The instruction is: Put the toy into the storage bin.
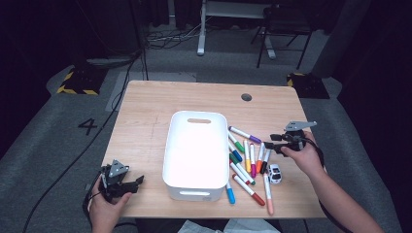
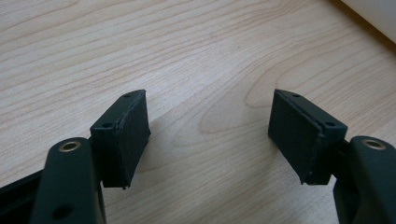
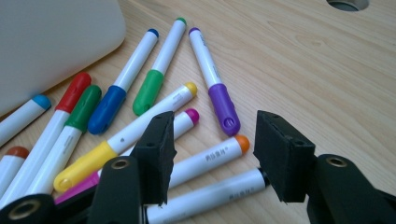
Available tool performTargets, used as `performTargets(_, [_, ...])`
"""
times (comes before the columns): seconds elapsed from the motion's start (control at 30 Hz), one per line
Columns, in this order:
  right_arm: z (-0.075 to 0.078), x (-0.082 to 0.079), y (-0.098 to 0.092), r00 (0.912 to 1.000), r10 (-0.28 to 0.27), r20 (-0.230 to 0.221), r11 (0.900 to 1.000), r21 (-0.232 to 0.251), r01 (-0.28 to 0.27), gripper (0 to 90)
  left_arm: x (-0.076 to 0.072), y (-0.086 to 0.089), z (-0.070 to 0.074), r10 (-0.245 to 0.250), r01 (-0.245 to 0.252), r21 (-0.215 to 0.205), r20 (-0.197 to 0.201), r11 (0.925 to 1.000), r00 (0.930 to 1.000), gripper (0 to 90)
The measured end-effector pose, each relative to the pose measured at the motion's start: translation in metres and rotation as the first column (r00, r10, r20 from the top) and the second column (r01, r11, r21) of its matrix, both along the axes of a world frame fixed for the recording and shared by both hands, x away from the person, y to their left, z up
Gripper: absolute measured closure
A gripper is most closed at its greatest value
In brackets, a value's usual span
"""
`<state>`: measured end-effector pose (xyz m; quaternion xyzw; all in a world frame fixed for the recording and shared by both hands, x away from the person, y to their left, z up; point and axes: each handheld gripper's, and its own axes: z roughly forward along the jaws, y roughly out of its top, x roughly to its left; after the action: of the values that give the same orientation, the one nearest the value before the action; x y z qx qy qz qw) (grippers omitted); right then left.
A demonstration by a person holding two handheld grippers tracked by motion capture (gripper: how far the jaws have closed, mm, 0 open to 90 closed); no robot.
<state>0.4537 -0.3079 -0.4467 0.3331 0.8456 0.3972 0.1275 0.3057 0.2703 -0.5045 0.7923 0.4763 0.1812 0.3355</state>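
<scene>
While the left gripper (image 1: 138,180) rests, the right gripper (image 1: 268,141) hovers over markers (image 1: 248,158).

A bin (image 1: 196,154) sits at the middle of the tabletop (image 1: 145,121), its near wall close to the front edge. Just right of it lies a scatter of markers (image 1: 248,162), some touching and crossing one another. A toy car (image 1: 274,173) rests at the right of that scatter. The right hand-held gripper (image 1: 268,141) hangs above the markers' right side. The left hand-held gripper (image 1: 138,182) is at the front left corner, left of the bin.
</scene>
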Motion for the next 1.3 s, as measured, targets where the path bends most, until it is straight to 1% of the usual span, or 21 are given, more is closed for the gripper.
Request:
performTargets(0.03, [0.0, 0.003, 0.002, 1.0, 0.006, 0.003, 1.0, -0.001, -0.006, 49.5, 0.0, 0.0, 0.0, -0.003, 0.003, -0.001, -0.005, 1.0, 1.0, 29.5])
performTargets(0.07, [0.0, 0.005, 0.004, 1.0, 0.009, -0.002, 1.0, 0.0, -0.009, 50.0, 0.001, 0.0, 0.001, 0.0, 0.0, 0.006, -0.001, 1.0, 1.0, 29.5])
performTargets(0.17, [0.001, 0.013, 0.01, 0.9999, 0.014, -0.003, 1.0, -0.001, -0.014, 50.8, 0.002, -0.001, 0.0, -0.005, 0.005, 0.003, 0.0, 1.0, 1.0, 29.5])
performTargets(0.23, [0.001, 0.018, 0.014, 0.9999, 0.017, -0.005, 1.0, -0.003, -0.017, 51.0, 0.004, -0.001, 0.0, -0.004, 0.004, 0.008, 0.001, 1.0, 1.0, 29.5])
performTargets(0.33, [0.001, 0.025, 0.021, 0.9998, 0.017, -0.009, 1.0, -0.015, -0.017, 51.3, 0.006, -0.001, 0.0, 0.004, -0.004, 0.008, 0.005, 1.0, 1.0, 29.5])
performTargets(0.53, [0.002, 0.036, 0.035, 0.9991, 0.042, -0.002, 0.998, -0.039, -0.042, 51.9, 0.006, -0.001, 0.001, 0.005, -0.005, 0.007, 0.001, 1.0, 1.0, 29.1])
performTargets(0.6, [0.001, 0.04, 0.04, 0.9991, 0.042, -0.006, 0.998, -0.044, -0.043, 52.6, 0.006, -0.001, 0.001, 0.005, -0.005, 0.007, 0.001, 1.0, 1.0, 29.2])
performTargets(0.7, [-0.001, 0.045, 0.049, 0.9985, 0.051, -0.016, 0.997, -0.051, -0.052, 53.0, 0.006, -0.001, 0.001, 0.005, -0.005, 0.006, 0.0, 1.0, 1.0, 29.2])
performTargets(0.77, [-0.002, 0.049, 0.055, 0.9977, 0.066, -0.015, 0.996, -0.061, -0.067, 53.0, 0.006, -0.001, 0.001, 0.005, -0.005, 0.007, 0.001, 1.0, 1.0, 29.2])
performTargets(0.93, [-0.007, 0.056, 0.066, 0.9966, 0.078, -0.025, 0.994, -0.069, -0.08, 53.5, 0.006, -0.001, 0.0, 0.006, -0.006, 0.003, -0.001, 1.0, 1.0, 29.1])
performTargets(1.03, [-0.012, 0.062, 0.07, 0.9961, 0.077, -0.043, 0.995, -0.067, -0.08, 54.8, 0.006, -0.001, 0.0, 0.005, -0.005, 0.003, -0.001, 1.0, 1.0, 29.1])
performTargets(1.1, [-0.016, 0.065, 0.073, 0.9955, 0.08, -0.051, 0.994, -0.077, -0.084, 56.4, 0.006, -0.001, 0.0, 0.006, -0.006, 0.003, -0.001, 1.0, 1.0, 29.1])
performTargets(1.13, [-0.018, 0.066, 0.075, 0.9953, 0.077, -0.059, 0.993, -0.088, -0.082, 57.5, 0.006, -0.001, 0.0, 0.006, -0.006, 0.003, 0.0, 1.0, 1.0, 29.2])
performTargets(1.2, [-0.021, 0.069, 0.077, 0.9952, 0.082, -0.054, 0.989, -0.121, -0.088, 59.5, 0.006, -0.001, 0.0, 0.01, -0.01, 0.002, -0.002, 0.9999, 0.9999, 29.2])
performTargets(1.23, [-0.023, 0.071, 0.077, 0.9953, 0.08, -0.055, 0.989, -0.122, -0.086, 60.3, 0.006, -0.001, 0.0, 0.011, -0.011, 0.001, -0.003, 0.9999, 0.9999, 29.2])
performTargets(1.3, [-0.024, 0.073, 0.079, 0.9949, 0.071, -0.072, 0.988, -0.13, -0.08, 61.9, 0.006, -0.001, 0.0, 0.011, -0.011, 0.001, -0.004, 0.9999, 0.9999, 29.1])
